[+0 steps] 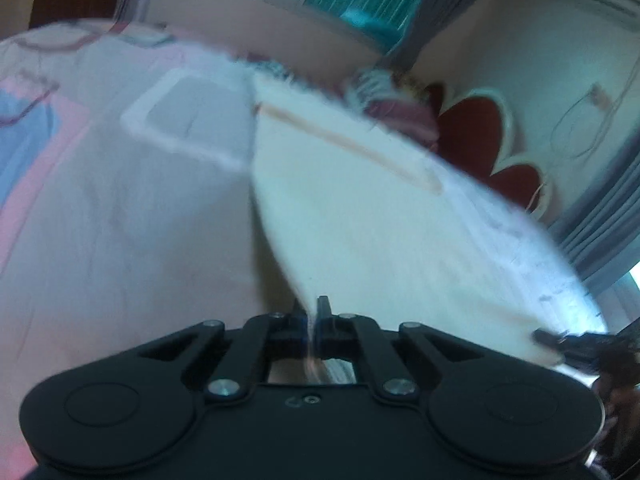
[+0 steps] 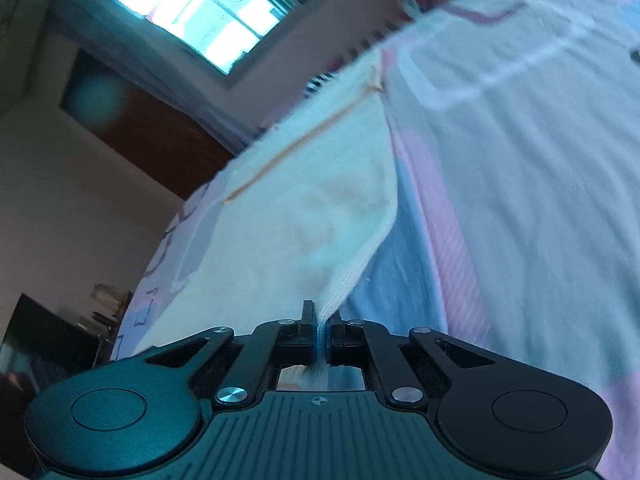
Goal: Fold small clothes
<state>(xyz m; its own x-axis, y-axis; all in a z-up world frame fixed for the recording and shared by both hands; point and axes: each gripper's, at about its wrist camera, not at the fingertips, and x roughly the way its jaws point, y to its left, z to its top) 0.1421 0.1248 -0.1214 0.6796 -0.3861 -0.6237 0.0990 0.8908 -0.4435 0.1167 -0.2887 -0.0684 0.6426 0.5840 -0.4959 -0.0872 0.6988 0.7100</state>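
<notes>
Here the left gripper (image 1: 314, 316) is clenched on one corner of a small white garment (image 1: 360, 216); the cloth fans out from the jaws toward one o'clock, its long axis running from about ten o'clock to four o'clock across the left wrist view, a thin tan seam line (image 1: 352, 144) following that same slant; the right gripper (image 1: 560, 340) shows at four o'clock, pinching the far corner. In the right wrist view the right gripper (image 2: 320, 320) is clamped on a ribbed hem of the garment (image 2: 304, 208); the fabric rises toward eleven o'clock, lifted off the bedsheet (image 2: 520, 160), which is pale with pink and blue patches; a bright window (image 2: 204, 12) sits at eleven o'clock.
</notes>
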